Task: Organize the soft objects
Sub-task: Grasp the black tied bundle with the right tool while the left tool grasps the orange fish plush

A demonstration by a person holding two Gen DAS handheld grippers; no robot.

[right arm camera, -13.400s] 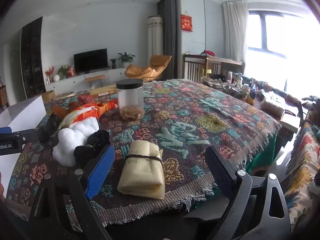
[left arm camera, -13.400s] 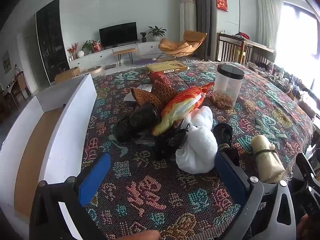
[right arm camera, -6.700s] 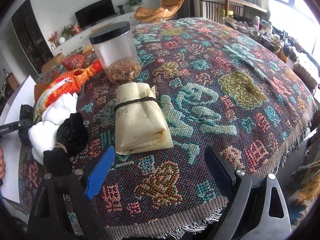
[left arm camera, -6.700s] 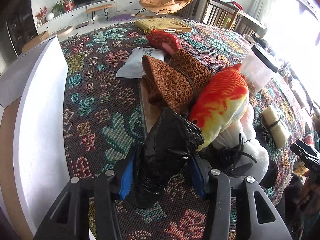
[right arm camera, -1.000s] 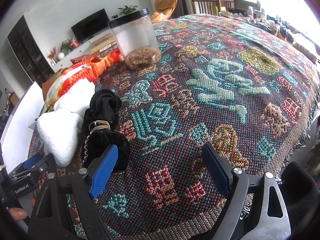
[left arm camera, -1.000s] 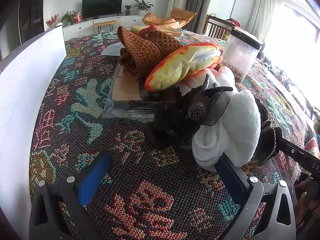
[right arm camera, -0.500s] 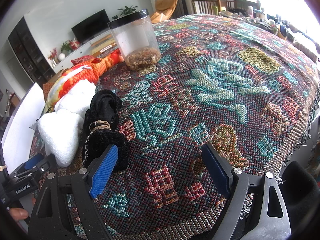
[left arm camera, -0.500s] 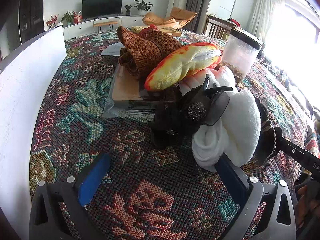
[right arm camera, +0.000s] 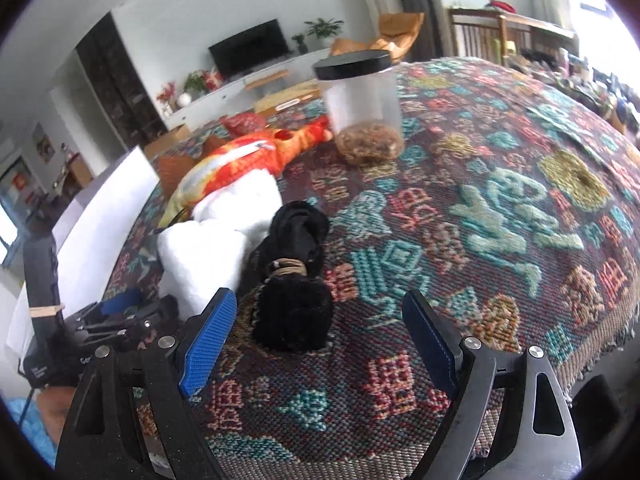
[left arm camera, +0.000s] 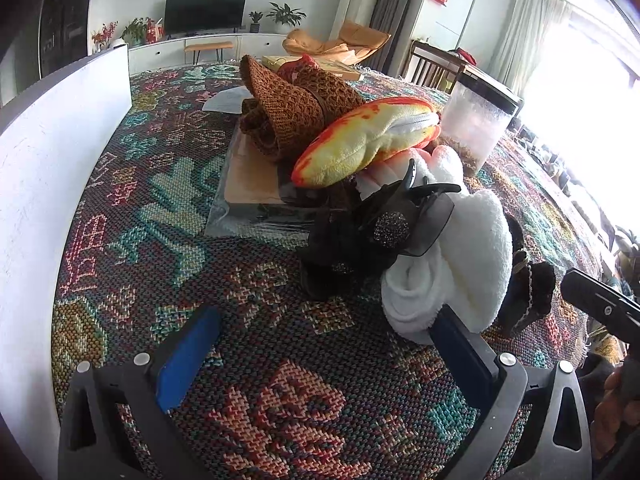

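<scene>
While empty, right claw (right arm camera: 320, 332) wide.

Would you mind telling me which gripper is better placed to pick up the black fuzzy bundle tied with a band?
The right gripper. The black bundle lies just ahead of its open fingers, slightly toward the left one. For the left gripper, the bundle sits off to the side, behind the white towel.
</scene>
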